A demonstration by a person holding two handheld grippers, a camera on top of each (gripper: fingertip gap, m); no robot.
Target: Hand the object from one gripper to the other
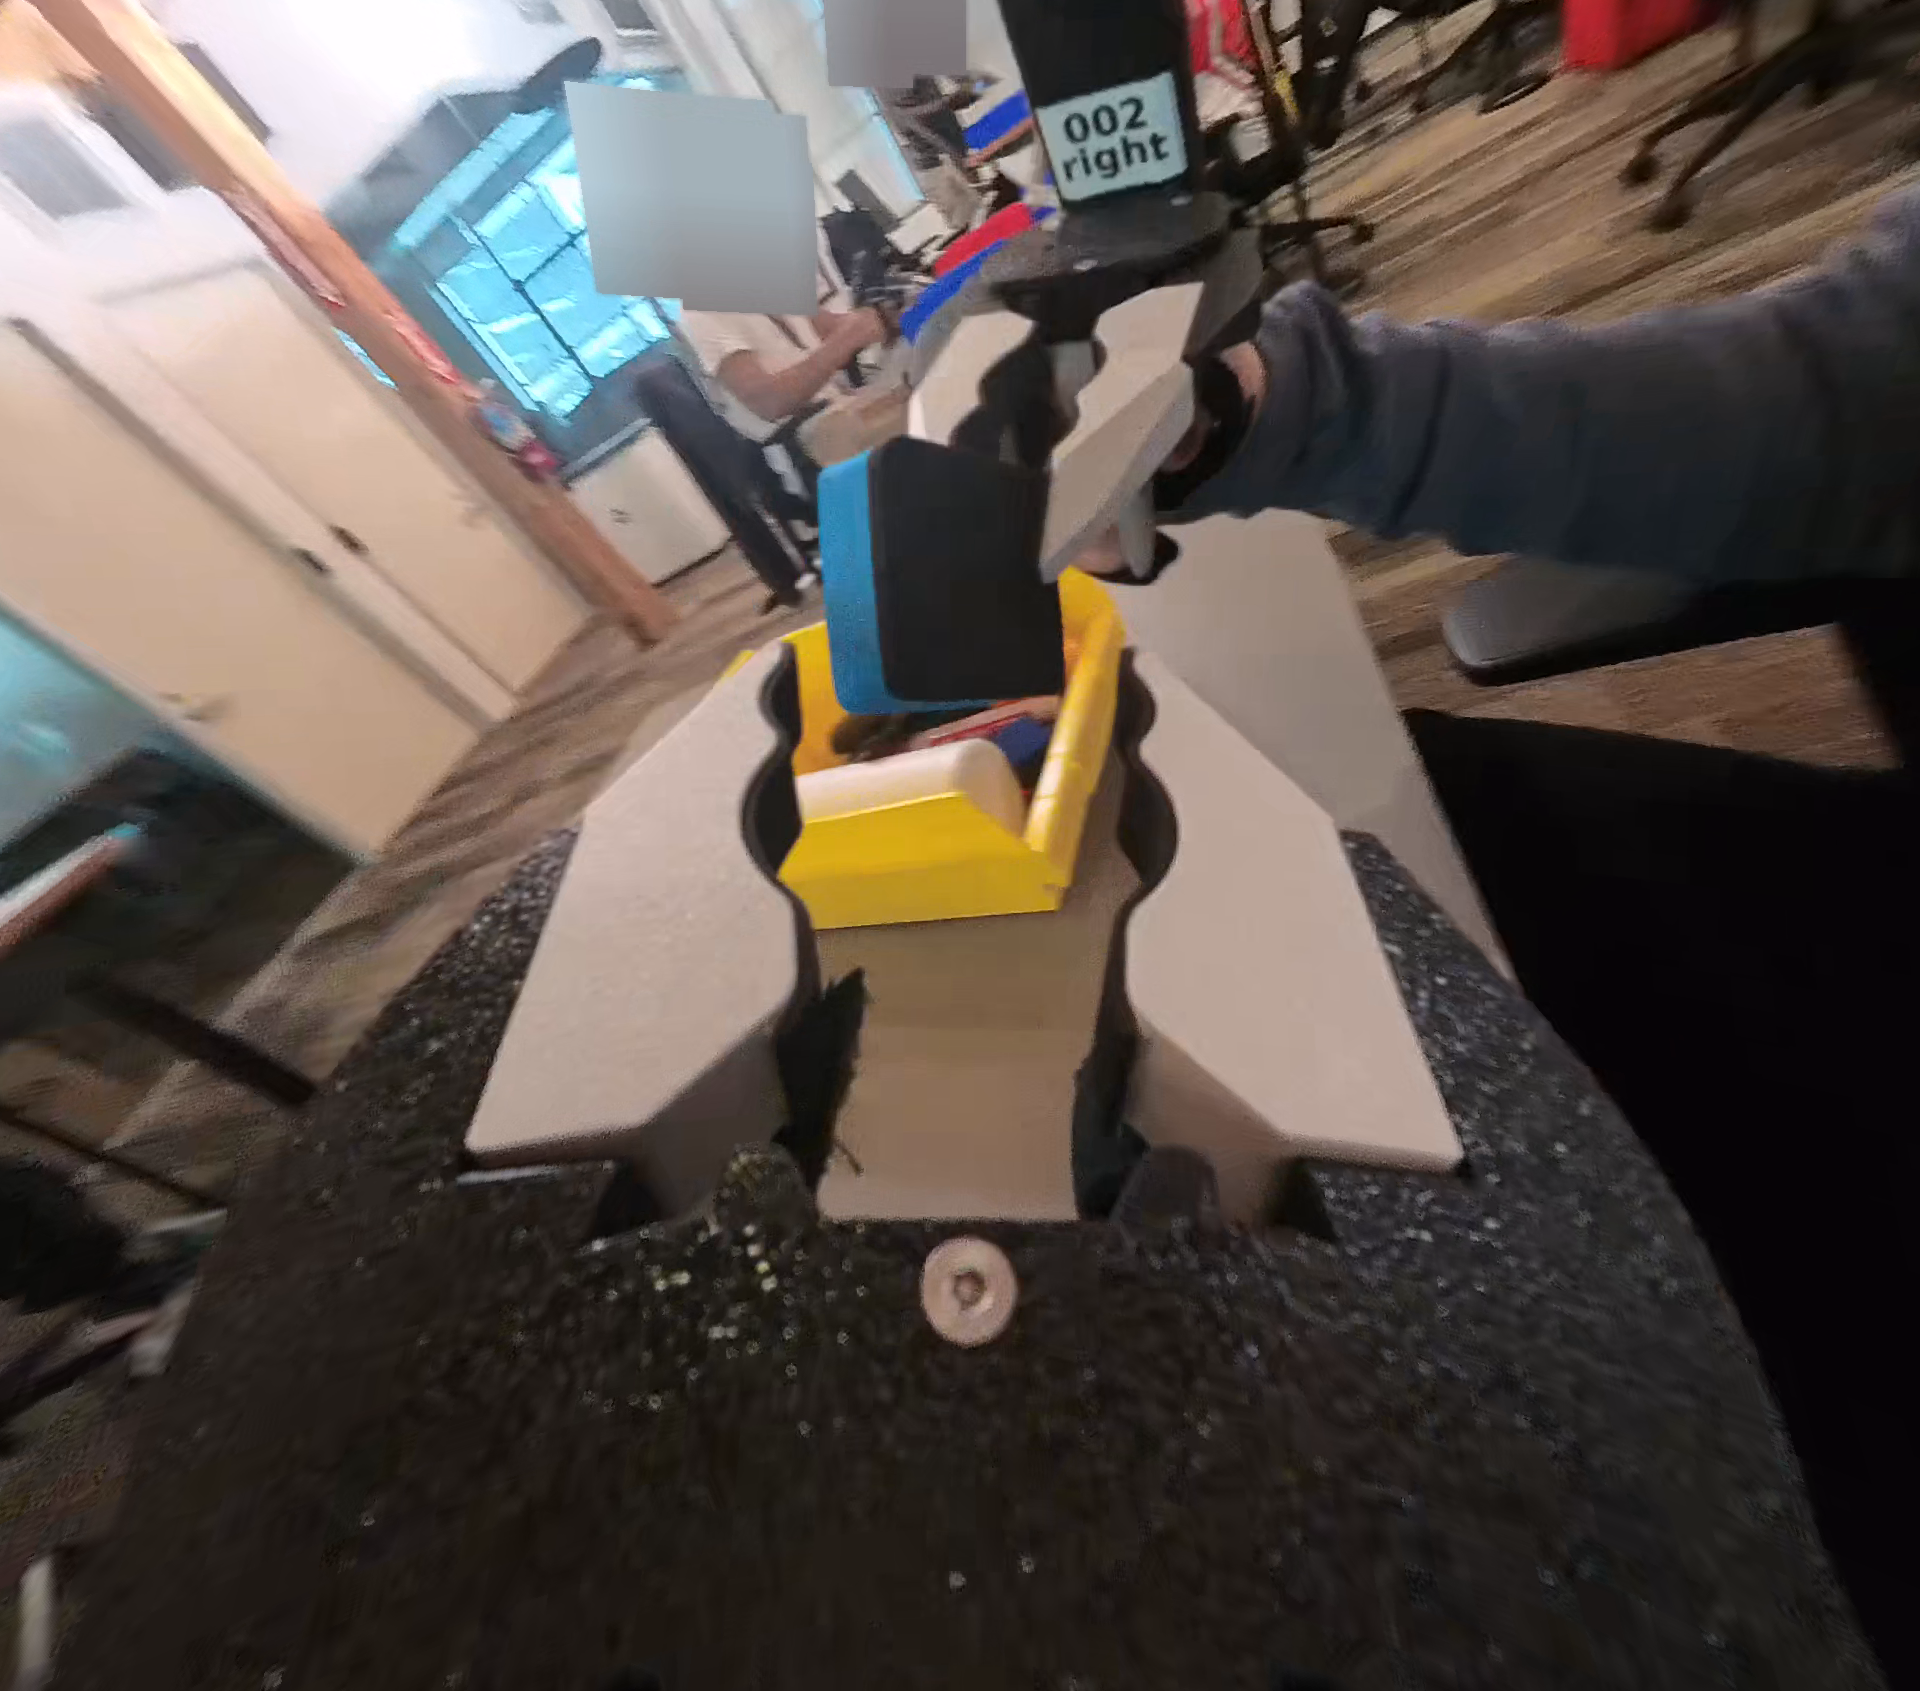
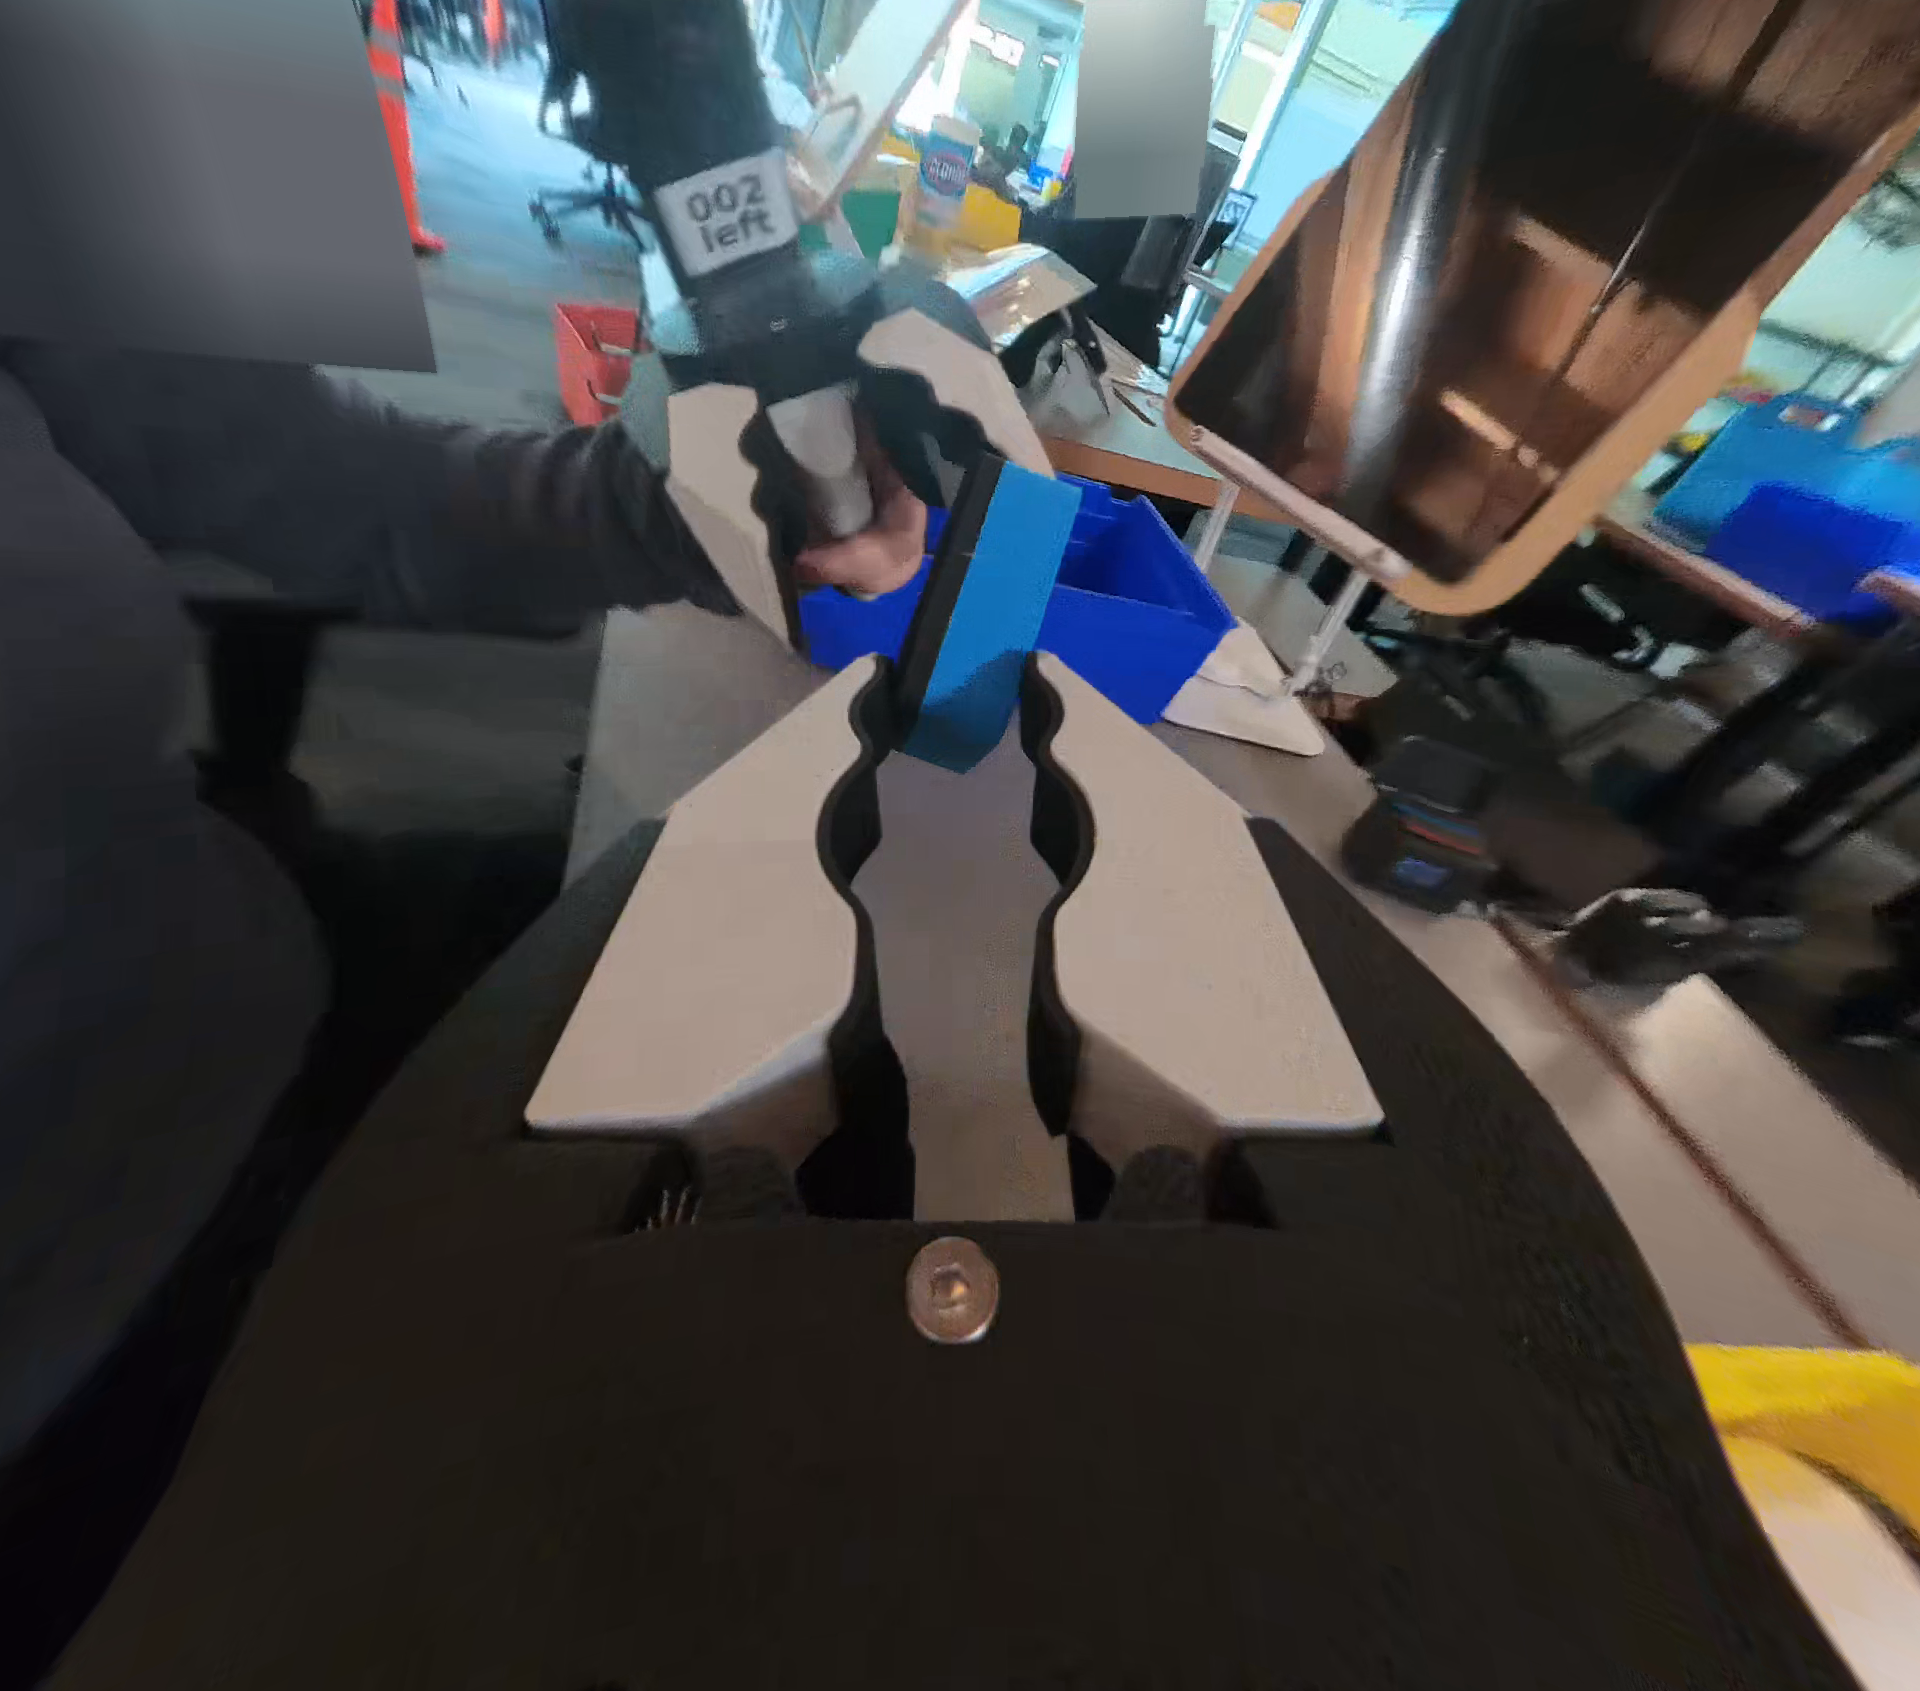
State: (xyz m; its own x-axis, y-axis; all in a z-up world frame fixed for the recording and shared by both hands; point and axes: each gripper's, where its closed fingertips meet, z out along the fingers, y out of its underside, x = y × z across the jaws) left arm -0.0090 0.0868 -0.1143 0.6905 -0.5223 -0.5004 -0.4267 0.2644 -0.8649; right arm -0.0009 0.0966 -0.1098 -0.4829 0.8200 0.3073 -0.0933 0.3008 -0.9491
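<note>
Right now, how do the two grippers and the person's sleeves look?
Each gripper, left and right, has two pale grey, wedge-shaped fingers with wavy black inner pads, on a speckled black base with a silver screw. Each carries a black camera with a white label. The sleeves are dark grey.

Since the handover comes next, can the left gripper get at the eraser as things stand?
Probably yes. The left gripper is open and empty, and the eraser, held by the right gripper, hangs just ahead of its fingertips with nothing between. The yellow bin sits lower, behind the gap.
</note>
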